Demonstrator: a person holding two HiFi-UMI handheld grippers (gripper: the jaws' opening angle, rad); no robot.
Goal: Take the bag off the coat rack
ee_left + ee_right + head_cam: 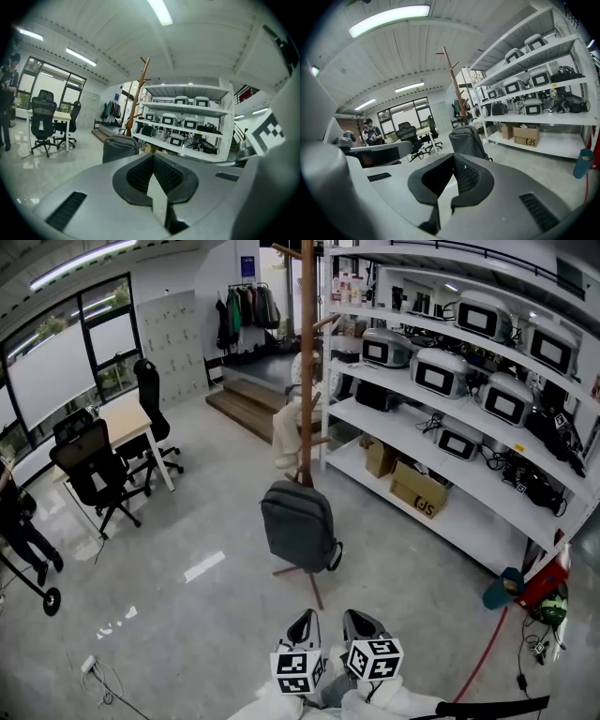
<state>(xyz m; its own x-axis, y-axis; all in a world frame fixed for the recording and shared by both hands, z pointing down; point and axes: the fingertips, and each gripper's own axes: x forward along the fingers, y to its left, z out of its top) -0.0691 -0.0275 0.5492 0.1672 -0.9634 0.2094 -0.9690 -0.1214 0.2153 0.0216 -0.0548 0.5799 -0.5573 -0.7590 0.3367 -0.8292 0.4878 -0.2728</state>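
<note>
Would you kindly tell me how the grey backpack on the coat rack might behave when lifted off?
The grey backpack holds a rounded, filled-out shape, so it probably carries some weight. Its fabric looks soft, so it may sag and swing once free. The slim wooden coat rack might wobble as it comes off.

Floor (216,634) in front of bag (298,526) open; clear approach from near side & left. Coat rack (307,352) pole just behind bag; its legs (314,589) splay under it. Beige garment (285,432) hangs on far side. Shelf unit (441,493) close on right, narrow gap betw. it & rack. Desk (127,423) & chairs (94,474) well apart, left. Red hose (487,652) on floor, far right.
</note>
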